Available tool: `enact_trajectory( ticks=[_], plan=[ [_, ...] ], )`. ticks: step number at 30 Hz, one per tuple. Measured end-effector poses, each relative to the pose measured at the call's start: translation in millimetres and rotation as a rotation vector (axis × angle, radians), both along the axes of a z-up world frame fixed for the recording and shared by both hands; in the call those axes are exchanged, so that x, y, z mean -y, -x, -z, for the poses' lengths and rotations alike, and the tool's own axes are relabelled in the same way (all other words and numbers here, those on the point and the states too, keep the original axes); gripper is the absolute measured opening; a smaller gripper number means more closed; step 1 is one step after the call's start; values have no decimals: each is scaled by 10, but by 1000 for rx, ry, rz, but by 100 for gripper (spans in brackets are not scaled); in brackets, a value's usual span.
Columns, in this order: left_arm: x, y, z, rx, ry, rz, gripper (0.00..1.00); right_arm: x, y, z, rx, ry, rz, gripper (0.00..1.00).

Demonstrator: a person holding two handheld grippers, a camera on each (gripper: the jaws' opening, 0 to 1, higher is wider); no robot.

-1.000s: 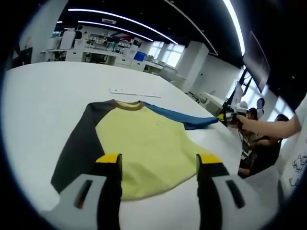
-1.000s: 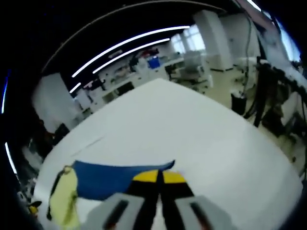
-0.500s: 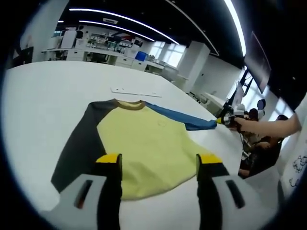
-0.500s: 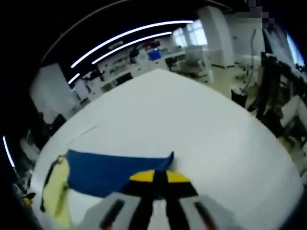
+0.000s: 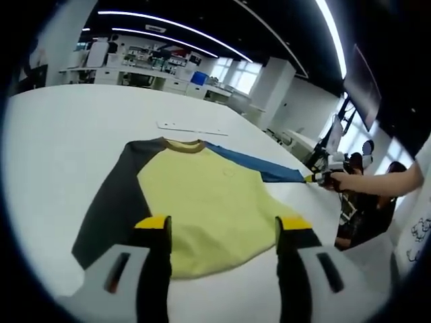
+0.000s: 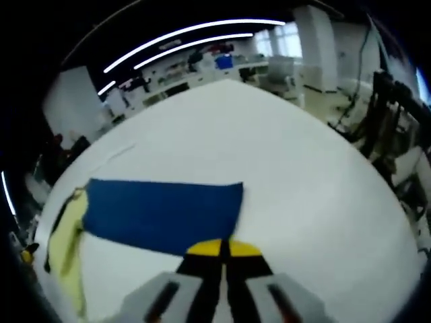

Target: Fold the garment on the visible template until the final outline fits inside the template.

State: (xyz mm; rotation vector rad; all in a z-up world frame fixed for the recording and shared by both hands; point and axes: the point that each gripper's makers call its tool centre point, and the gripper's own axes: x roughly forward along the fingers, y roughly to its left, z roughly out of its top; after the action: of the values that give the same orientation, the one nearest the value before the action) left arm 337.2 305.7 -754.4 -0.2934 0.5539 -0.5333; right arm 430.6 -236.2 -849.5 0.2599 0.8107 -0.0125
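Observation:
A shirt with a yellow body, a dark grey sleeve and a blue sleeve lies flat on the white table. My left gripper hovers open over the hem with nothing between its jaws. My right gripper, held by a hand, is shut on the cuff end of the blue sleeve, which it holds stretched straight. In the right gripper view the blue sleeve lies spread out ahead of the shut right gripper, and the yellow body is at the left.
A thin white strip lies on the table beyond the collar. A person's forearm reaches in from the right, past the table edge. Lab benches stand at the far back. Bare white table stretches beyond the sleeve.
My right gripper has pulled the blue sleeve outward, away from the body, so it now lies straighter and flatter. The left gripper has stayed put and open.

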Motion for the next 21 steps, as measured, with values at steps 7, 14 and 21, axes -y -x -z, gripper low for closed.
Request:
enact_trajectory(
  ticks=[7, 14, 21],
  plan=[
    [-33, 15, 36, -6, 0, -16, 59, 65, -68, -2, 15, 41, -1, 0],
    [-81, 54, 83, -15, -2, -31, 59, 56, -61, -51, 29, 49, -14, 0],
    [-214, 58, -5, 4, -4, -52, 58, -53, -55, -208, 100, 31, -14, 17]
  ],
)
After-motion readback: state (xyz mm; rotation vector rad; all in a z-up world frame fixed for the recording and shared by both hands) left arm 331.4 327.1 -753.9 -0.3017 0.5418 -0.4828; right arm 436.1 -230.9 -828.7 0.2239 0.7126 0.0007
